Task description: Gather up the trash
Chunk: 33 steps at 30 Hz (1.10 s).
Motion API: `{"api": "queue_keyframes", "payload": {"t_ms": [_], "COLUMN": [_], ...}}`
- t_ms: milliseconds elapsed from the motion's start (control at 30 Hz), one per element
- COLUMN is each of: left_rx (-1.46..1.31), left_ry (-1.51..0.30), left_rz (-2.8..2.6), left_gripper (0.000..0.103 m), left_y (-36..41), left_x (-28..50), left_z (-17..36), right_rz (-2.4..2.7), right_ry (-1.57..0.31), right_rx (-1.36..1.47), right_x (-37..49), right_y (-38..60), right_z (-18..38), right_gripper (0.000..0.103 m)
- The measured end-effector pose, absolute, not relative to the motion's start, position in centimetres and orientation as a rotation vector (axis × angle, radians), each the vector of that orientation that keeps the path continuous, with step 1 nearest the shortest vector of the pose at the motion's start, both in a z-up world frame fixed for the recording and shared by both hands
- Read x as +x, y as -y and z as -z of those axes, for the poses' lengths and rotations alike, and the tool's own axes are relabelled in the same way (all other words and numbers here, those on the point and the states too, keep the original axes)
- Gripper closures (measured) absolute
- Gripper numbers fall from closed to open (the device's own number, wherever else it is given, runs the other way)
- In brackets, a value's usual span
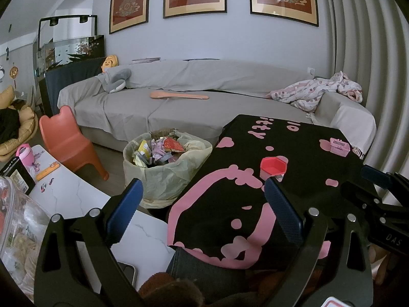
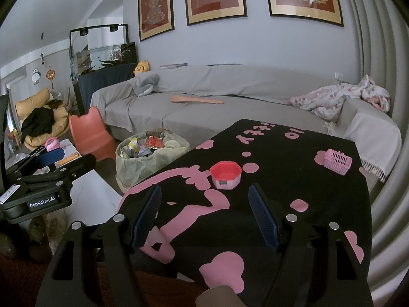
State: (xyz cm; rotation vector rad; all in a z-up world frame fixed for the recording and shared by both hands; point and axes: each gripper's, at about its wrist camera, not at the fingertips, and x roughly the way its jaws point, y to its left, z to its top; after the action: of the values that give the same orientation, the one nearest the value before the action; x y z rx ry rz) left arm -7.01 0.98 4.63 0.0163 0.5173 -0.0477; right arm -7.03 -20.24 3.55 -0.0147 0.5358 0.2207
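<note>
A trash bin (image 1: 163,171) lined with a pale bag stands on the floor in front of the grey sofa, filled with crumpled wrappers (image 1: 158,151); it also shows in the right wrist view (image 2: 150,158). My left gripper (image 1: 202,199) is open and empty, held above the near edge of the black-and-pink tablecloth (image 1: 230,217). My right gripper (image 2: 204,209) is open and empty over the same cloth (image 2: 281,192). A red-and-pink cup (image 2: 226,174) and a small pink basket (image 2: 337,161) sit on the cloth ahead of the grippers.
A white marble table (image 1: 76,199) at the left holds a pink toy (image 1: 25,153), a clear bag and small items. An orange child's chair (image 1: 69,140) stands beside the bin. The grey sofa (image 1: 191,102) holds a wooden paddle and a crumpled blanket (image 1: 319,92).
</note>
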Motion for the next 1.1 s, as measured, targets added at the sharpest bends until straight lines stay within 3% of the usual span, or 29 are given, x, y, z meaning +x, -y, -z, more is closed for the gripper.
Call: {"api": "queue_keyframes", "payload": {"t_ms": [1100], "left_rx": [0.013], "left_ry": [-0.520], "left_rz": [0.069], "left_gripper": [0.012], "left_y": [-0.84], "left_x": [-6.97], "left_z": [-4.32], "right_rz": [-0.216], "right_ry": [-0.533], "right_rx": [-0.011], "right_x": [-7.00], "right_y": [20.47], "right_z": [-3.56], "right_gripper": [0.036]}}
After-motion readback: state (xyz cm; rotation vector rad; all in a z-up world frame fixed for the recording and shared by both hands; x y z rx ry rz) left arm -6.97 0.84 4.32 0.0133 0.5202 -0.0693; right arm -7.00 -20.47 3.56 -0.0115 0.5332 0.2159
